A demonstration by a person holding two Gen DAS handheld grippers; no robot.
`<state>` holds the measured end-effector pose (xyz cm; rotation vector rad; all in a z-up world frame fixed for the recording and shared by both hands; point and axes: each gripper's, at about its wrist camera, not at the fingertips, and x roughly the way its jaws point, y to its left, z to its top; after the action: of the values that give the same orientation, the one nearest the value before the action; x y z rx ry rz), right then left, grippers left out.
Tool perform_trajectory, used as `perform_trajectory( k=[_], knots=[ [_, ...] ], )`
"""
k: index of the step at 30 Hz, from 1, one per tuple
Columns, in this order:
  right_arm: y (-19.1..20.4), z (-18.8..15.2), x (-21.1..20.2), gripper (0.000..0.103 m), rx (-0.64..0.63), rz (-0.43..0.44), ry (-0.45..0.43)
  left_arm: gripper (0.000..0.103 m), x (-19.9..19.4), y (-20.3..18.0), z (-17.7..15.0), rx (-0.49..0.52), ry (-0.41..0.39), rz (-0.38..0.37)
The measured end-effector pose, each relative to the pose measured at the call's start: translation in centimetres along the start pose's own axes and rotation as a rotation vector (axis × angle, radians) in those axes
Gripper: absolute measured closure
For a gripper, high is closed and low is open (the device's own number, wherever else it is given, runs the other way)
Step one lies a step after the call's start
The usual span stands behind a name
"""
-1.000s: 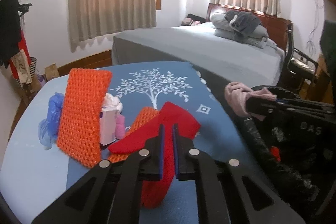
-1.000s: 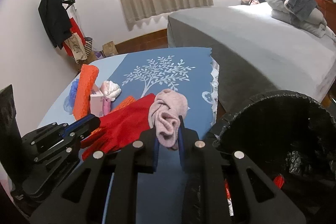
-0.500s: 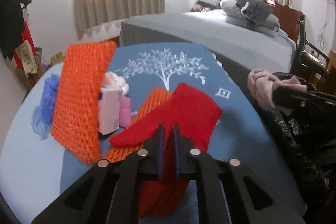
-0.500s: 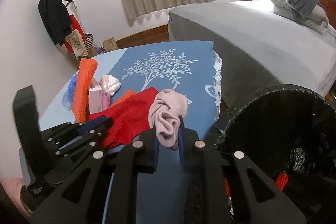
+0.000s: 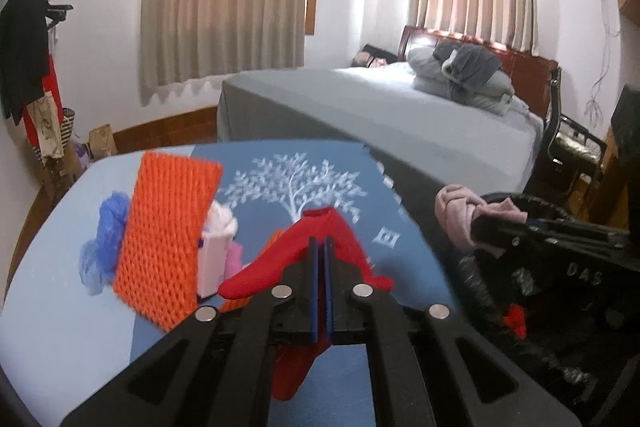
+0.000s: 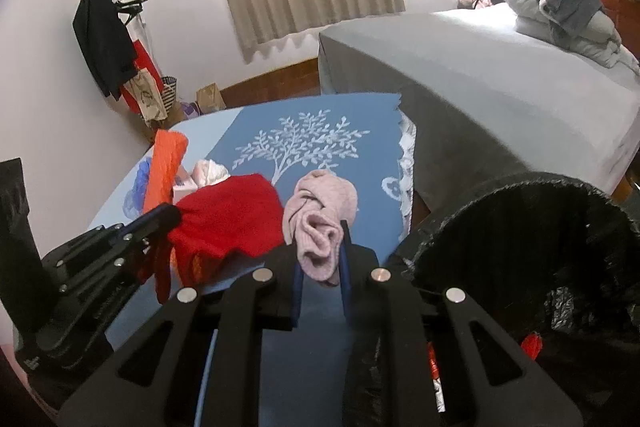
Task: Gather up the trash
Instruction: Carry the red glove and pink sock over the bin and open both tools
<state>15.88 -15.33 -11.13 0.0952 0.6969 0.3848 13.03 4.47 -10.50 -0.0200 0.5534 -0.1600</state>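
My left gripper [image 5: 321, 247] is shut on a red cloth [image 5: 320, 239] and holds it lifted above the blue table [image 5: 60, 327]; it also shows in the right wrist view [image 6: 232, 223]. My right gripper [image 6: 320, 239] is shut on a crumpled pink cloth [image 6: 320, 215], also seen in the left wrist view [image 5: 460, 215], beside the rim of a black-lined trash bin [image 6: 520, 227]. The bin also shows in the left wrist view [image 5: 560, 307], with a red scrap [image 5: 516, 319] inside.
On the table stand an orange foam net [image 5: 168, 227], a blue plastic bag [image 5: 104, 247], a small white-pink carton [image 5: 212, 263] with white tissue [image 5: 222, 221], and another orange net [image 5: 240, 303] under the red cloth. A grey bed [image 5: 400, 115] lies behind, a coat rack [image 6: 104, 35] at left.
My left gripper has lifted the red cloth off the table, so it now hangs from the jaws. My right gripper still holds the pink cloth by the bin.
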Motion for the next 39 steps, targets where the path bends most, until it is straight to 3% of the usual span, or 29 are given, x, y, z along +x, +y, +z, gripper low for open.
perform_trajectory(
  k=[11,23,36,39],
  knots=[
    [-1.9,1.2,-4.7,0.088,0.014,-0.043,-0.088,0.101,-1.5,-3.9,2.5,0.032,-0.064,-0.099],
    [-7.7,-0.7,-10.4,0.088,0.087,-0.209,-0.134,0.101,-1.2,-11.8,4.2,0.112,-0.100,-0.264],
    [-14.2,-4.7,-13.6,0.085,0.167,-0.356,-0.130,0.100,0.9,-20.7,4.0,0.206,-0.047,-0.444],
    [-14.8,-5.5,-13.3,0.083,0.175,-0.379,-0.117,0.094,1.3,-21.5,3.6,0.211,-0.016,-0.466]
  ],
)
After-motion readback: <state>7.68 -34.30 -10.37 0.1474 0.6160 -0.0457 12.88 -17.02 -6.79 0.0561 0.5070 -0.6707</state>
